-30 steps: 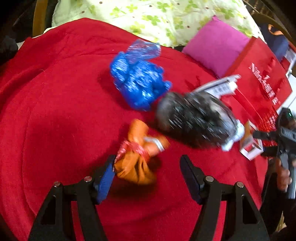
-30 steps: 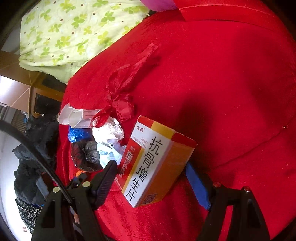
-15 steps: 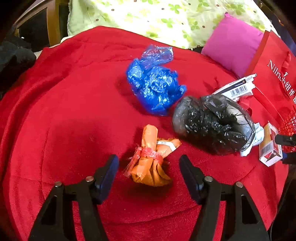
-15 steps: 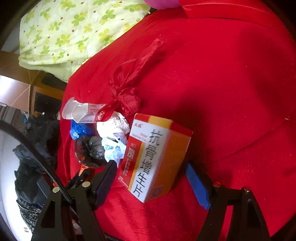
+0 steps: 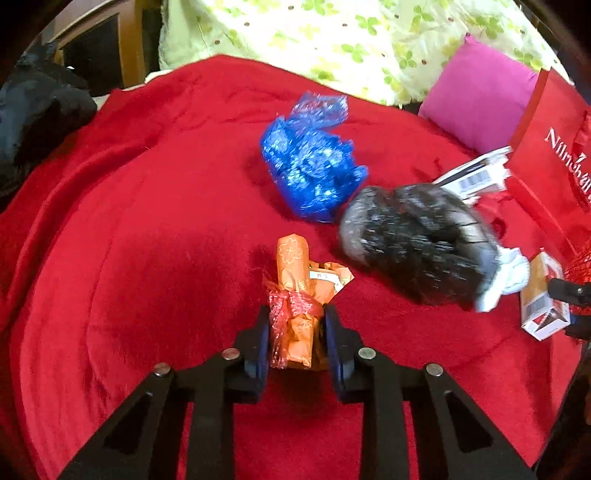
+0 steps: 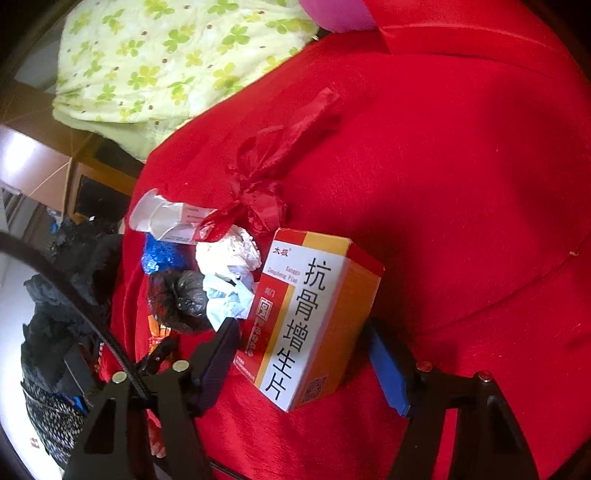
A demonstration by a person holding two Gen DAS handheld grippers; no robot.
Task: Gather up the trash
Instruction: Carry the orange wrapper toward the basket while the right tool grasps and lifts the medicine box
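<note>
Since 1 s ago: left gripper (image 5: pixel 293 332) went from jaws wide either side of the wrapper (image 5: pixel 295 295) to clamped on it, both pads pressing its lower tied half. Right gripper (image 6: pixel 303 354) jaws narrowed around the box (image 6: pixel 314 314) and are closing now; left pad looks at the box edge, blue right pad just off the orange side, so not a firm grip yet.

Biggest first. Blanket (image 5: pixel 129 221) fills both views, all trash lies on it. Green quilt (image 5: pixel 314 33) along the top of the left view, pink pillow (image 5: pixel 476 107) upper right, red bag (image 5: pixel 546 155) at right edge. Black bag (image 5: pixel 417 251) right of centre, blurred; blue bag (image 5: pixel 310 170) just above-left of it, near touching. White carton (image 5: pixel 476 177) behind the black bag. Box in the left view sits at far right edge, 1 dark jaw tip beside it. Crumpled tissue (image 6: pixel 229 284) and red ribbon (image 6: pixel 251 199) just left of the box in the right view.

Key relation: wrapper's long axis runs straight away from the left gripper, up-frame, pads across its short width, so a plain lift should do. Red bag lies right of it, nearer the right hand. Box stands tilted, long axis up-frame between the right jaws.
</note>
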